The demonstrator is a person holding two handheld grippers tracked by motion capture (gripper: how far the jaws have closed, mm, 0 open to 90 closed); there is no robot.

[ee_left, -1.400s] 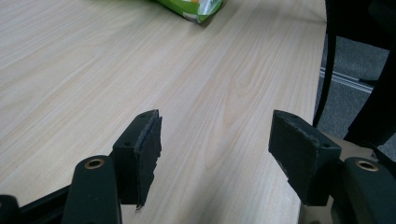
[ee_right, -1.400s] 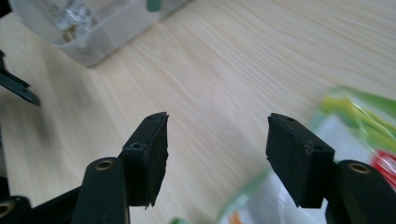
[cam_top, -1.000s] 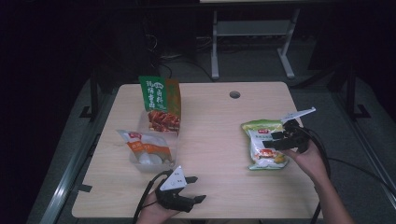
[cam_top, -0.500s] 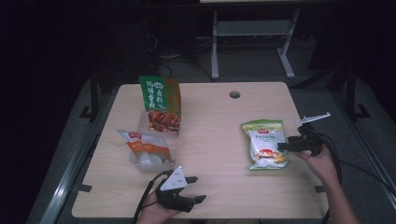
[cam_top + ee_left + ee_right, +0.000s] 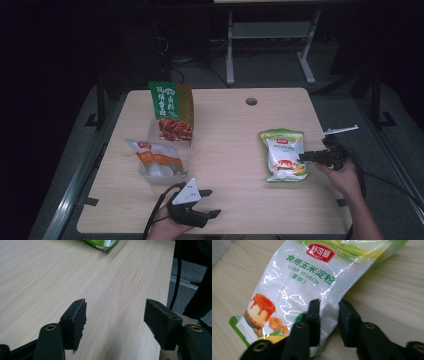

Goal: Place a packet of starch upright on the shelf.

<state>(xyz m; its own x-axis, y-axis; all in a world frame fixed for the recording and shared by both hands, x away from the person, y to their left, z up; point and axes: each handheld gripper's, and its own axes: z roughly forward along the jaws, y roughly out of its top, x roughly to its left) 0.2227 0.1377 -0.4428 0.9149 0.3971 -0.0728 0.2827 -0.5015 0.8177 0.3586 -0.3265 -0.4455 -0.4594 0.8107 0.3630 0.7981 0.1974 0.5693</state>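
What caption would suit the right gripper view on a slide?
Right gripper, jaws just closing, pinches the edge of a corn starch bag lying on the wooden table.

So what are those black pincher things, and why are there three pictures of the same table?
A person sits at a wooden table and holds a tool with two black jaws in each hand. One camera looks down from above. The other two ride on the tools and look along their jaws.

The left claw rests near the table's front edge, jaws wide apart, with nothing between them.

The right claw has just been closing on the edge of a bag of corn starch, which lies flat on the table. The edge sits between the jaws, so it looks pinched.

Farther left stand a tall green and orange packet and a clear tub with another bag lying on it.
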